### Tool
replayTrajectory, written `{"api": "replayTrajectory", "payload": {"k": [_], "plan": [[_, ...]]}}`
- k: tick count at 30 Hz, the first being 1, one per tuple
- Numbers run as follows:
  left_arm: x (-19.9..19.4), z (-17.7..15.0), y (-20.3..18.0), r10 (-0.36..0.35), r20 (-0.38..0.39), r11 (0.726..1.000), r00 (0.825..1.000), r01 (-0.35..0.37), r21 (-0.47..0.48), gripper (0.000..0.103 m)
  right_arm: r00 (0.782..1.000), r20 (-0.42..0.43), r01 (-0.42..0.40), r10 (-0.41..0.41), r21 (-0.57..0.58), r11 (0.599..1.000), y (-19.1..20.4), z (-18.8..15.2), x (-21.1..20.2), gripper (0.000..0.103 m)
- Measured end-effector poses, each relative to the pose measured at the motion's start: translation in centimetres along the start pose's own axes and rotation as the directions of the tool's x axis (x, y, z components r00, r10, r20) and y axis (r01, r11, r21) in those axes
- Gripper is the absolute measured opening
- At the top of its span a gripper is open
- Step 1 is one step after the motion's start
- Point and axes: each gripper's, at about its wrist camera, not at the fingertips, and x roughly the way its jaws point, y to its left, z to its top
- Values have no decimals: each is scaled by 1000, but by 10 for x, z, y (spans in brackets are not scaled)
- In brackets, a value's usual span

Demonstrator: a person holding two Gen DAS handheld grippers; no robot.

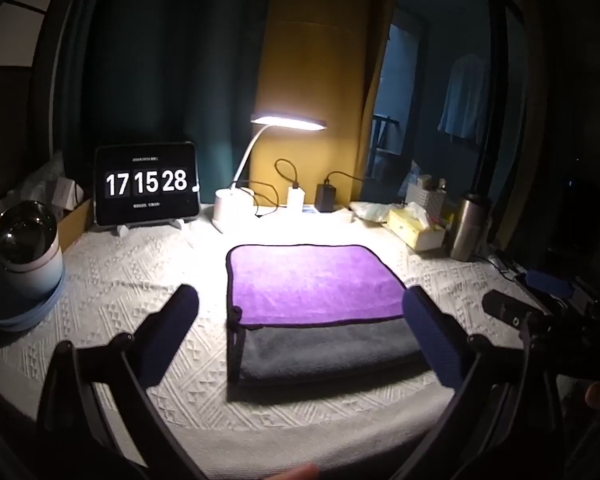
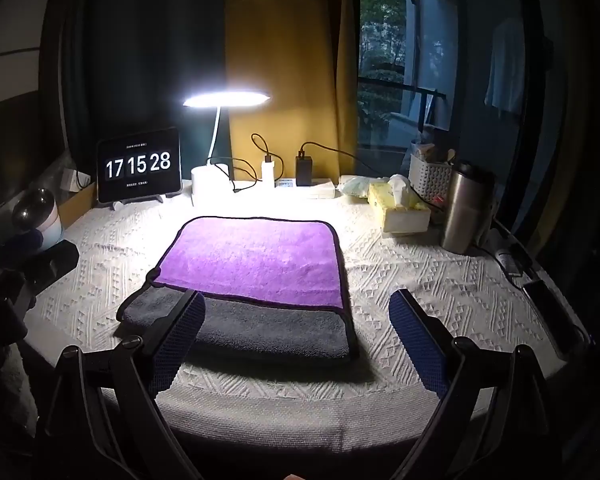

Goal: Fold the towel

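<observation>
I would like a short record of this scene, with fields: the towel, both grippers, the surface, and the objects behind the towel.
towel: towel lying folded, purple side on top, grey layer showing along the near edge
left gripper: left gripper open, holding nothing
right gripper: right gripper open, holding nothing
surface: white textured cloth
behind towel: lit desk lamp, tablet clock reading 17 15 28, tissue box, steel flask

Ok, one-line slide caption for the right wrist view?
Open right gripper hovers over a folded purple-and-grey towel on the lamp-lit table.
</observation>
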Motion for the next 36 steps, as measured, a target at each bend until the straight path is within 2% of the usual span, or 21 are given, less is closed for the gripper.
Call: {"api": "replayTrajectory", "payload": {"k": [15,36], "plan": [[1,4,4,-12,-20,1000,1000,11,-20,102,1000,2,-11,11,4,1000,-2,-3,-2,95],[0,-1,-3,-5,-11,1000,1000,5,12,103,1000,-1,-11,11,6,1000,-1,-4,-1,95]]}}
